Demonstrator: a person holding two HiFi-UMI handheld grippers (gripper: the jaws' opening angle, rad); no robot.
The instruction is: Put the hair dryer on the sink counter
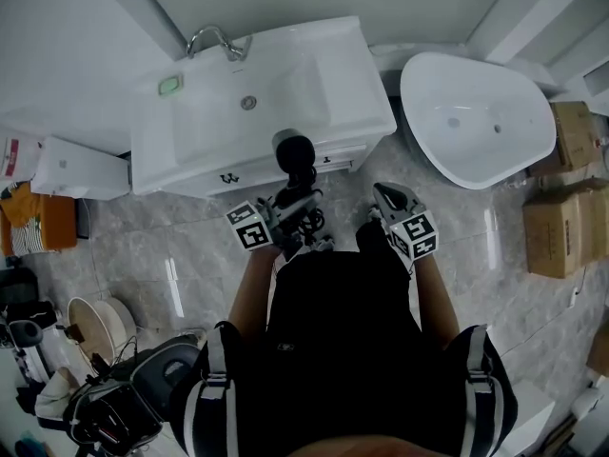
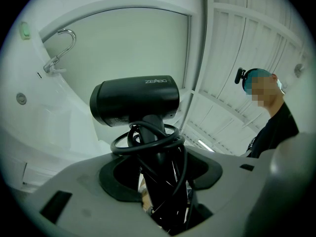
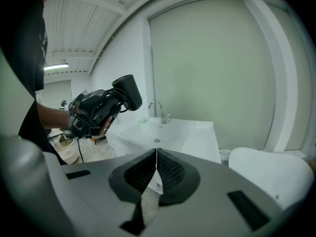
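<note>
Black hair dryer [image 2: 133, 102], "ZEABO" lettering

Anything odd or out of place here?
Only the cord: it sits in loose loops round the handle of the hair dryer, bunched into the grip of the left tool with it. Nothing looks spilled or damaged. The right tool is shut on nothing.

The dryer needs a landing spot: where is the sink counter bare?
Bare: the white sink counter right of its basin, out to the edge. Crowded: the back left, with chrome faucet and small green object.
</note>
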